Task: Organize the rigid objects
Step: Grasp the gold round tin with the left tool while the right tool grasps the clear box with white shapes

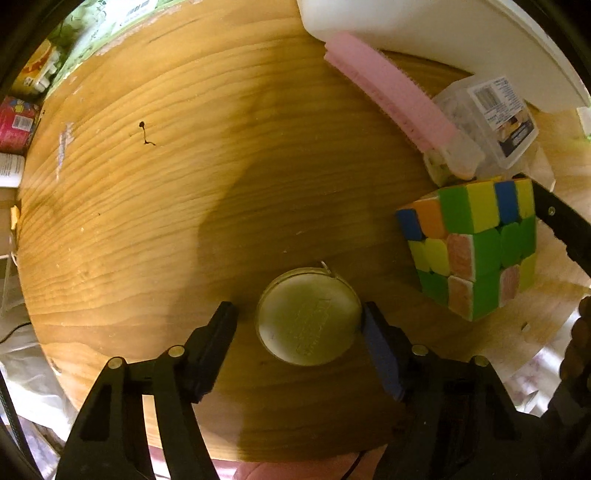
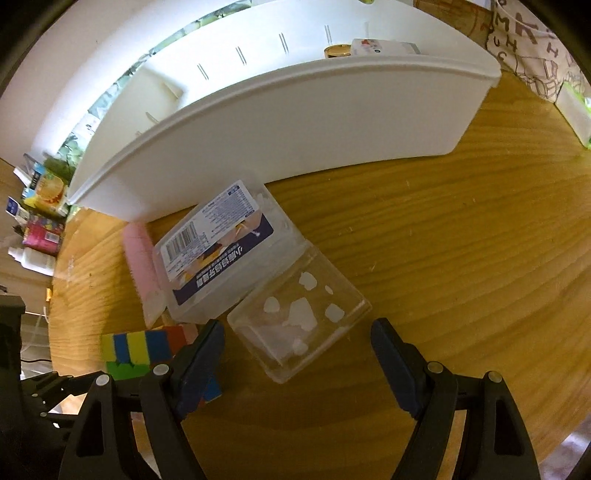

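Note:
A round pale case lies flat on the wooden table. My left gripper points straight down over it with one finger on each side. The right pad meets the case's rim, while the left pad stands a little apart, so the gripper is open. My right gripper is open around the near corner of a small clear box with white bits inside. A colourful puzzle cube stands between the two grippers.
A long white bin spans the back of the table. In front of it lie a labelled clear box and a pink bar. Packets sit off the table's left edge.

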A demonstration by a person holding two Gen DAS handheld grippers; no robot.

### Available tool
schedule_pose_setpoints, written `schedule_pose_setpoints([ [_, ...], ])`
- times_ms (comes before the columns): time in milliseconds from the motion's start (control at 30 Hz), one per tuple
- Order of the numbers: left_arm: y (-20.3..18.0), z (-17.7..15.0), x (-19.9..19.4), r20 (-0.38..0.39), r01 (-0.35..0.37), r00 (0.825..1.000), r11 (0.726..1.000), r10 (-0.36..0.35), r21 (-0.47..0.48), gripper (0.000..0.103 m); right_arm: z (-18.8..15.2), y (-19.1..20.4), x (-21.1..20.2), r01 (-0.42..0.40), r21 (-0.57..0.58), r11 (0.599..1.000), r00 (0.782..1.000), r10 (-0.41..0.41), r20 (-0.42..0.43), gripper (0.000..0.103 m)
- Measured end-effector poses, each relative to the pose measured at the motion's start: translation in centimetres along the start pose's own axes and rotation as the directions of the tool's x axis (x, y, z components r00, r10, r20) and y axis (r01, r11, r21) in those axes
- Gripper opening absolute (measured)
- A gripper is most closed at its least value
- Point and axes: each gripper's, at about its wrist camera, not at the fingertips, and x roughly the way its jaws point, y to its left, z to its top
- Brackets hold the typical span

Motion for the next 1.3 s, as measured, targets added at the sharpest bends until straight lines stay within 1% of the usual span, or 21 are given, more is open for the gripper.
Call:
schedule_pose_setpoints([
  [100, -0.2, 0.3, -0.2, 0.003, 0.009, 1.0, 1.0, -0.009, 0.018, 0.069, 0.3, 0.4, 0.2, 0.026, -0.015, 1.0, 1.0, -0.026, 0.0, 0.082],
  [200, -0.7, 0.7, -0.4, -0.011, 0.008, 1.0, 1.0, -0.008, 0.029, 0.068, 0.5, 1.0, 0.5, 0.055, -0.029, 0.998, 0.998, -0.056, -0.002, 0.081],
  [233, -0.7, 0.9, -0.5, -0.013, 0.006, 1.0, 0.999, -0.006, 0.036, 0.067, 0.6, 1.1, 0.5, 0.065, -0.033, 0.997, 0.998, -0.065, -0.001, 0.08],
  [267, -0.8, 1.0, -0.6, -0.011, 0.007, 1.0, 0.999, -0.007, 0.047, 0.065, 0.5, 1.5, 0.6, 0.074, -0.035, 0.997, 0.997, -0.074, 0.0, 0.079],
  [333, -1.5, 2.6, -0.7, -0.009, 0.007, 1.0, 0.998, -0.006, 0.059, 0.059, 0.6, 2.0, 0.7, 0.083, -0.035, 0.996, 0.997, -0.083, 0.004, 0.079],
  [533, -1.8, 3.0, -1.3, -0.016, 0.028, 1.0, 0.995, -0.026, 0.095, 0.059, 0.5, 2.8, 0.7, 0.101, -0.011, 0.995, 0.995, -0.101, 0.013, 0.078],
  [667, -1.4, 3.3, -1.3, -0.017, 0.047, 0.999, 0.992, -0.046, 0.114, 0.059, 0.0, 2.5, 0.2, 0.12, -0.001, 0.993, 0.993, -0.12, 0.018, 0.078],
  [767, -1.0, 3.3, -1.3, -0.024, 0.053, 0.998, 0.991, -0.05, 0.126, 0.059, -0.5, 3.3, 0.1, 0.126, 0.008, 0.992, 0.992, -0.126, 0.025, 0.078],
  [1033, -0.6, 3.4, -1.3, -0.035, 0.071, 0.997, 0.99, -0.067, 0.123, 0.059, -1.3, 4.3, -1.9, 0.15, -0.015, 0.989, 0.985, -0.149, 0.088, 0.078],
  [1100, -0.3, 2.9, -1.8, -0.027, 0.069, 0.997, 0.99, -0.067, 0.119, 0.059, -1.6, 4.5, -2.6, 0.159, -0.023, 0.987, 0.982, -0.156, 0.111, 0.078],
  [1300, 0.2, 3.0, -3.4, 0.016, 0.058, 0.998, 0.994, -0.06, 0.097, 0.059, -1.9, 4.0, -4.9, 0.172, -0.047, 0.984, 0.968, -0.161, 0.191, 0.078],
])
